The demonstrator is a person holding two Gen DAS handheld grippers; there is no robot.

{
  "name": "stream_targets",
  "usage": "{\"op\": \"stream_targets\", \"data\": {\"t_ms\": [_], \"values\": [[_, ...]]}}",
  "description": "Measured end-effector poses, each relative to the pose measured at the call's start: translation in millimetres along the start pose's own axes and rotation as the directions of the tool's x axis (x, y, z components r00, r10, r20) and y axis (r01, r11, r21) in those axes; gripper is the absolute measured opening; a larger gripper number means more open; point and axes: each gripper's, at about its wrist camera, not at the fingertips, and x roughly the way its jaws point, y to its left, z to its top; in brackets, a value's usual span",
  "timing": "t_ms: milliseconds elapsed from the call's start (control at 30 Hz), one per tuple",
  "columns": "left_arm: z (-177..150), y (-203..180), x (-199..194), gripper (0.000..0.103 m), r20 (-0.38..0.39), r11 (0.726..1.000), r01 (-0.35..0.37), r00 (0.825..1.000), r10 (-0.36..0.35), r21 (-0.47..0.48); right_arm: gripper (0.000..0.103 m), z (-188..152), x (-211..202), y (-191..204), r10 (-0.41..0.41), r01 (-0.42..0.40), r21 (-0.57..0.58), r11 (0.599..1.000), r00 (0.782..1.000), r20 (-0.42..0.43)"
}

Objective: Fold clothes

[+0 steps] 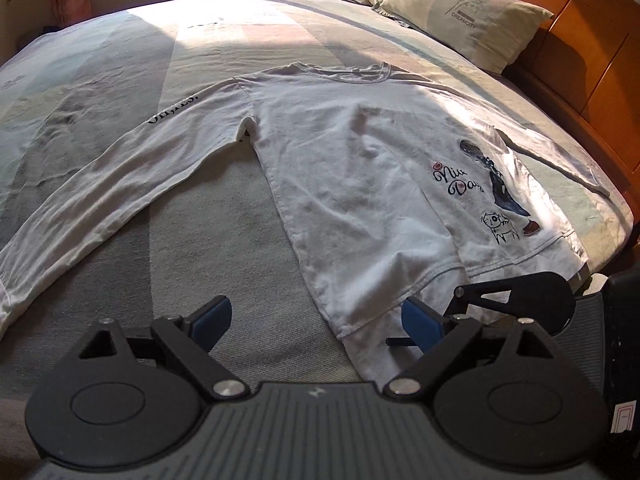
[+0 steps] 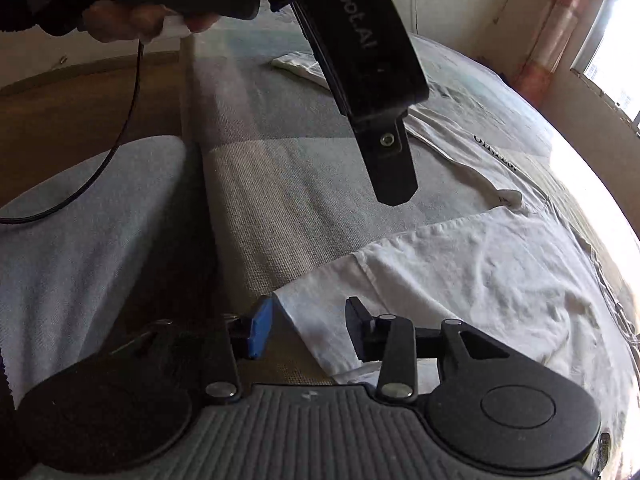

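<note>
- While a white long-sleeved cotton shirt [image 1: 352,184] lies spread flat on the bed's grey-green striped cover [image 1: 224,264], both tools hover over its hem end
- One long sleeve [image 1: 120,168], printed with black lettering, stretches out to the left in the left wrist view; the far sleeve lies folded in over the body
- A printed design [image 1: 484,192] with script lettering, a figure and a small animal sits on the shirt's right part
- The left gripper [image 1: 320,320] stands wide apart, blue pads showing, with the shirt's bottom corner between the fingers; no pad presses on it
- The right gripper [image 2: 308,332] is parted about halfway, and a corner of the hem lies in the gap, loose, not pinched
- In the right wrist view the other black tool [image 2: 360,60] hangs overhead, held by a hand [image 2: 136,20], with a black cable [image 2: 120,136] trailing down
- A beige pillow [image 1: 464,12] rests against the orange wooden headboard [image 1: 580,52] at the far end of the bed
</note>
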Motion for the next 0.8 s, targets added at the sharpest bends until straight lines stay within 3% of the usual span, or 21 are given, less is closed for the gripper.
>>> {"op": "stream_targets", "data": {"t_ms": [100, 167, 200, 333, 500, 667, 800], "values": [[-3.7, 2.7, 2.5, 0.092, 0.003, 1.0, 0.003, 1.0, -0.003, 0.001, 0.055, -1.4, 2.5, 4.8, -0.014, 0.014, 0.034, 0.999, 1.0, 0.009], [-6.1, 5.1, 3.0, 0.092, 0.007, 1.0, 0.005, 1.0, -0.005, -0.002, 0.037, -0.1, 1.0, 6.9, -0.029, 0.028, 0.05, 0.998, 0.999, 0.013], [-7.2, 6.8, 2.8, 0.092, 0.009, 1.0, 0.009, 1.0, -0.009, -0.007, 0.02, 0.9, 0.4, 8.0, -0.046, 0.045, 0.055, 0.997, 0.999, 0.011], [-10.6, 13.7, -4.6, 0.092, 0.031, 1.0, 0.017, 0.999, -0.017, -0.024, 0.008, 6.0, 1.9, 7.9, -0.095, 0.093, 0.084, 0.992, 0.995, 0.013], [-8.6, 22.6, -23.9, 0.092, 0.065, 0.999, 0.016, 0.998, -0.014, -0.033, 0.007, 25.4, -11.3, 6.7, -0.041, 0.028, 0.144, 0.989, 0.995, 0.088], [-2.5, 22.7, -25.6, 0.094, 0.063, 1.0, 0.003, 0.998, -0.001, -0.028, 0.014, 34.7, -16.0, -6.2, 0.113, -0.141, 0.251, 0.958, 0.986, 0.122], [2.8, 15.7, -14.2, 0.094, 0.053, 0.999, 0.041, 0.998, -0.04, -0.02, 0.024, 12.3, -38.4, -13.3, 0.071, -0.1, 0.281, 0.954, 0.991, 0.113]]}}
